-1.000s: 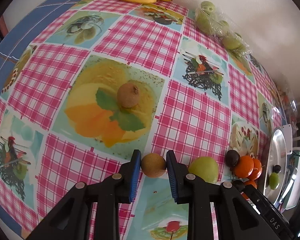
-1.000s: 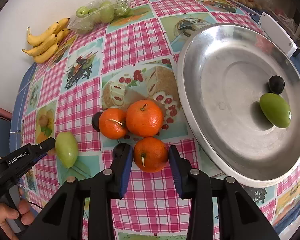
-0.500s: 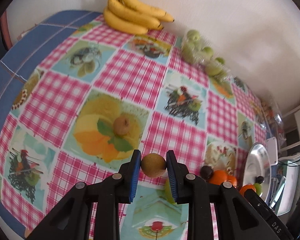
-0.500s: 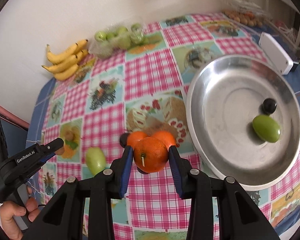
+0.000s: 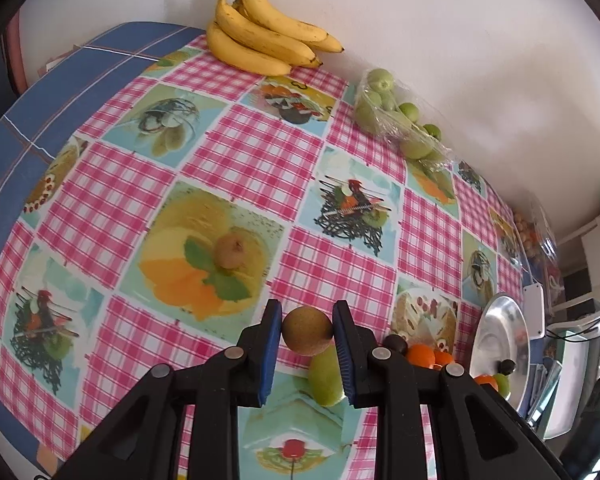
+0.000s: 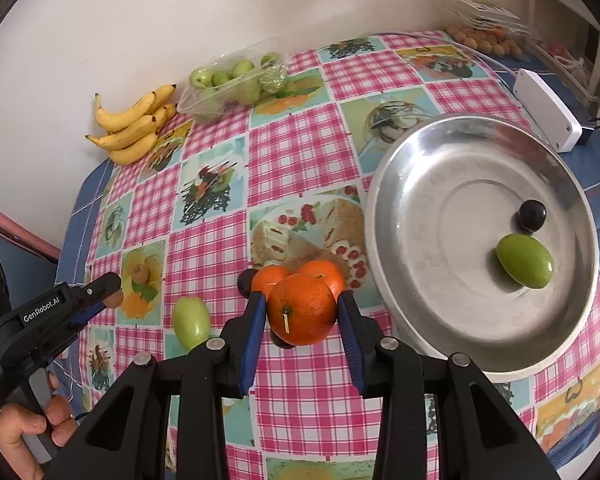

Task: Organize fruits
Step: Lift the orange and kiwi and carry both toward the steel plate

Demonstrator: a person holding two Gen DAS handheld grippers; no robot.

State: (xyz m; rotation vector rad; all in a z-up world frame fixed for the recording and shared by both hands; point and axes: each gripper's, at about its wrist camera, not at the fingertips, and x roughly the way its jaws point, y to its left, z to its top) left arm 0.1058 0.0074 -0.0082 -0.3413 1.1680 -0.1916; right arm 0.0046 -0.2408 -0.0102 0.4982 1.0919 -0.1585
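My left gripper (image 5: 307,330) is shut on a brown kiwi (image 5: 307,331) and holds it above the table; it also shows in the right wrist view (image 6: 108,294). My right gripper (image 6: 302,310) is shut on an orange (image 6: 302,309), lifted above two more oranges (image 6: 324,270) and a dark plum (image 6: 245,280). A green fruit (image 6: 190,322) lies on the cloth below. A second kiwi (image 5: 229,253) lies on the cloth. The steel dish (image 6: 420,216) at right holds a green fruit (image 6: 524,266) and a dark plum (image 6: 532,214).
Bananas (image 6: 134,126) and a bag of green fruit (image 6: 236,82) lie at the wall. A white power adapter (image 6: 546,114) sits behind the dish. A clear bag of small fruit (image 6: 484,38) is at the far right. The table edge drops off at left.
Both grippers have risen from the table with their fruit, the kiwi in the left and the orange in the right. The table looks farther away in both views.
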